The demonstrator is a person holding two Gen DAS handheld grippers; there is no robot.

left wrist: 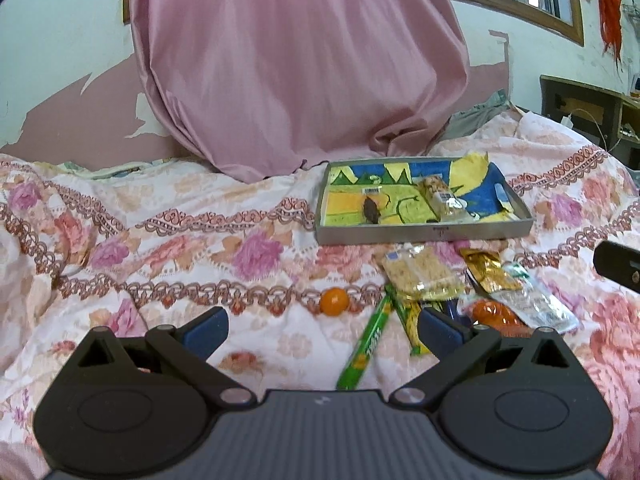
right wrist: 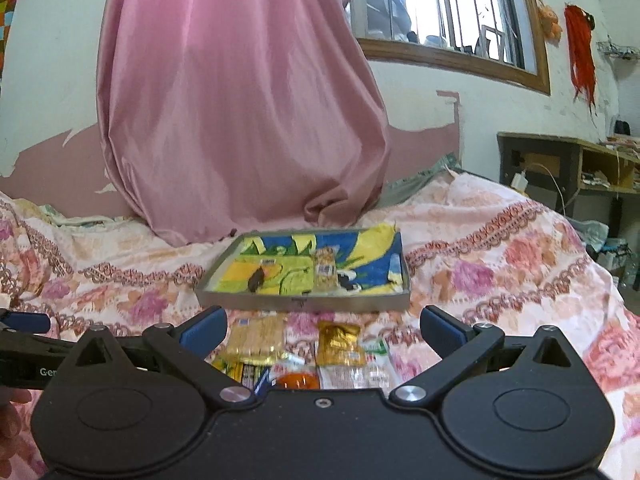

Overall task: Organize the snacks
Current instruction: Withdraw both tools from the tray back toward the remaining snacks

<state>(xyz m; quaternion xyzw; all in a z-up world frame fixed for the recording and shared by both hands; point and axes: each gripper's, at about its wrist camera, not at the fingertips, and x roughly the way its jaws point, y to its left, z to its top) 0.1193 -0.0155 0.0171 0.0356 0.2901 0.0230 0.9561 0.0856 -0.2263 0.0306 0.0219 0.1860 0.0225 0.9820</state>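
Both claws wide open, empty; right claw (right wrist: pixel 323 330) directly over snack pile (right wrist: pixel 304 356); tray (right wrist: pixel 304 304) just ahead; left claw (left wrist: pixel 323 330) nearer green stick (left wrist: pixel 366 346), long axis pointing ahead.

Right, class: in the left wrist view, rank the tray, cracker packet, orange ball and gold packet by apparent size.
1. Tray, clearly largest, though farthest away.
2. Cracker packet.
3. Gold packet, part hidden under other wrappers, so unsure against the crackers.
4. Orange ball, smallest.

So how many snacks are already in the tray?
2 that I can tell: a small dark snack on the tray's left side and a clear nut packet in the middle. Others may blend into the colourful liner.
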